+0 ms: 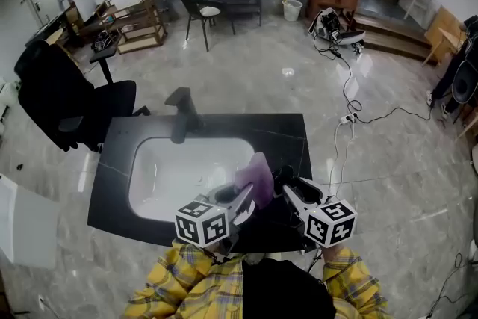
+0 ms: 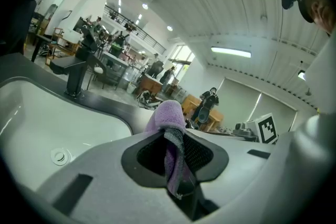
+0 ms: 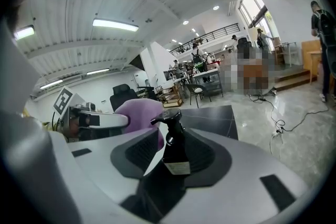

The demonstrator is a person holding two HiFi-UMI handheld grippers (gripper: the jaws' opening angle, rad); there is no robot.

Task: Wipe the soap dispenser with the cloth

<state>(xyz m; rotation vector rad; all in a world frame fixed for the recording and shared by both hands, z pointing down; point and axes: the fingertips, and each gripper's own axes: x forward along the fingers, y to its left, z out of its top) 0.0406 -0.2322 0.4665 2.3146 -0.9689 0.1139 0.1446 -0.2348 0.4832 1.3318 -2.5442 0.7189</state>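
In my left gripper (image 2: 176, 153) the jaws are clamped narrow on the cloth (image 2: 167, 115), a purple one. A grey-edged fold of it hangs down between the pads, and the rest stands up in a rounded bunch above them. My right gripper (image 3: 170, 162) has its jaws partly apart. The soap dispenser (image 3: 172, 139), a black bottle with a pump head and a small pale label, stands upright between them. A light gap shows on the bottle's left side, so the pads are around it and not squeezing it. The dispenser sits on the black worktop (image 1: 284, 131), near the front edge and towards the right front corner, just right of the white sink (image 1: 168, 179). From the head view it is dark against the dark top and hard to pick out. I hold the cloth just beside it on its left, over the right rim of the sink, the bunch level with the pump head. I cannot tell whether cloth and bottle touch. The black tap (image 1: 181, 116) stands at the back edge behind the sink, well apart from both grippers. My two grippers are close together at the front edge, both pointing away from me and slightly down.
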